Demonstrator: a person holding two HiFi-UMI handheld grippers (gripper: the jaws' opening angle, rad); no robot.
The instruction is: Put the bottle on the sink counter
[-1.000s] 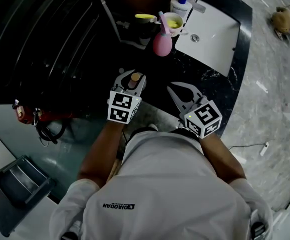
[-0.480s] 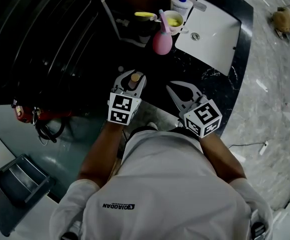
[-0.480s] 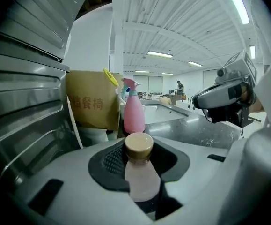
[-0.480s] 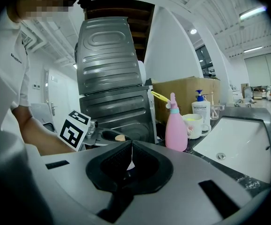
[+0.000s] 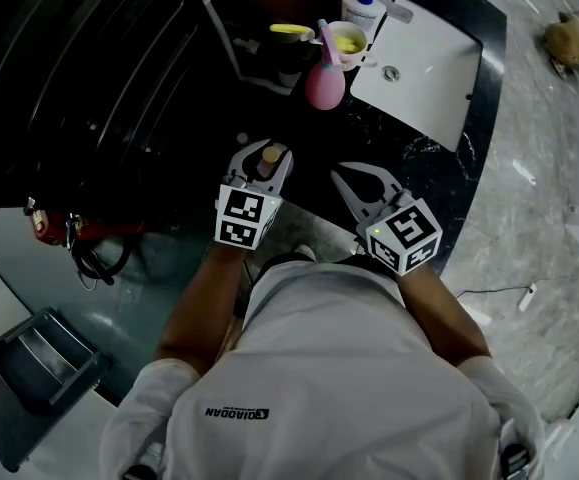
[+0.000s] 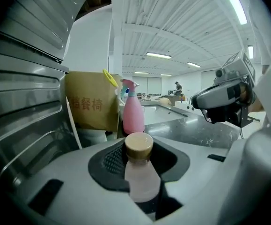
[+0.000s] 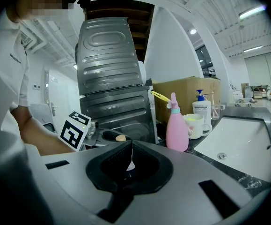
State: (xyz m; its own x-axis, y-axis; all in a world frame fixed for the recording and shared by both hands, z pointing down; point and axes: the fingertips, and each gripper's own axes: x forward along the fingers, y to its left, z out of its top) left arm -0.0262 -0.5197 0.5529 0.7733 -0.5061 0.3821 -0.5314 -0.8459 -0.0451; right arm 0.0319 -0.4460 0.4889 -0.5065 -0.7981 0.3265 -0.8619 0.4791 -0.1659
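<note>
While the small tan-capped bottle (image 6: 140, 175) is at the far left, clamped upright in the left gripper (image 5: 266, 154) with its jaws about halfway apart, it's near the pink spray bottle (image 5: 324, 85) on the black counter (image 5: 414, 158). Next come a mug (image 5: 349, 48) with something yellow inside, a white pump bottle (image 5: 361, 11) and the sink (image 5: 429, 73). The right gripper (image 7: 127, 146) is pinched closed on nothing.

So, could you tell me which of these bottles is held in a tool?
The small tan-capped bottle, gripped in the left tool. The pink spray bottle and the blue-topped pump bottle stand on the black counter by the sink.
</note>
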